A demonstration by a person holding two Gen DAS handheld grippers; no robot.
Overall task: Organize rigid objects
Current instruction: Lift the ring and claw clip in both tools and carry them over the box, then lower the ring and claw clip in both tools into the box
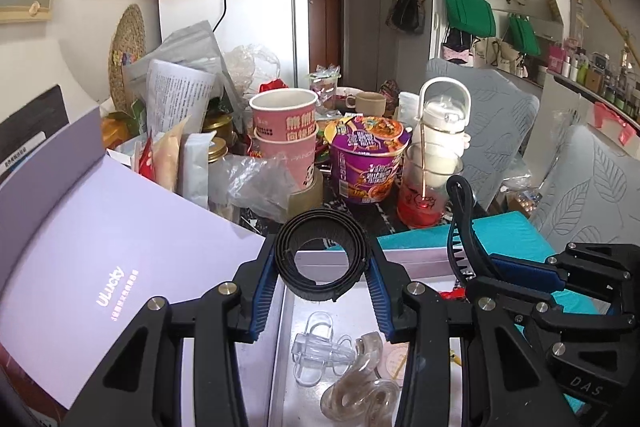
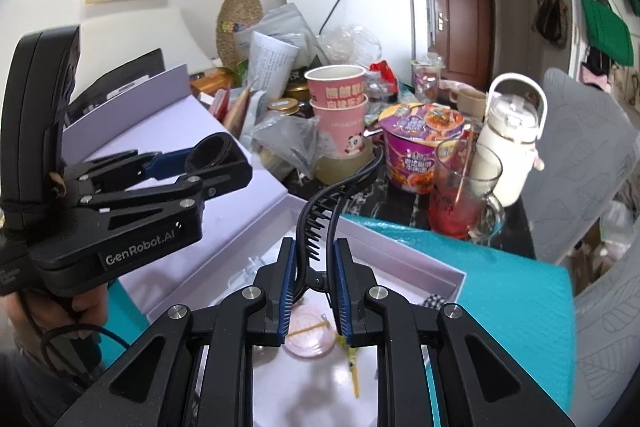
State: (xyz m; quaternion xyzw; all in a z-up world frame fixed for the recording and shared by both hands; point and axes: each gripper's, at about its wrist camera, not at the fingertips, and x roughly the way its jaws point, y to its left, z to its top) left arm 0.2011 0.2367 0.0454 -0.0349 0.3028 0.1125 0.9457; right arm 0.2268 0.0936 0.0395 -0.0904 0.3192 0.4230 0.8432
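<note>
Black strap coil (image 1: pixel 324 251) sits clamped between left jaws.

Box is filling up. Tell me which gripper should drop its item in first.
Left, probably: the left gripper holds its black rolled band over the open box; the right gripper's black hair claw reaches beyond the rim.

Both views sit close behind their own fingers, tilted down over the open lilac box (image 1: pixel 340 311) (image 2: pixel 400 255) on the tabletop. The left-wrist view looks from the left, the right-wrist view from the right — each catches the other gripper. Both share the pink cups (image 1: pixel 286 131) (image 2: pixel 340 99), noodle bowl (image 1: pixel 366 155) (image 2: pixel 420 143) and white fridge (image 1: pixel 236 23) (image 2: pixel 360 7) beyond.
</note>
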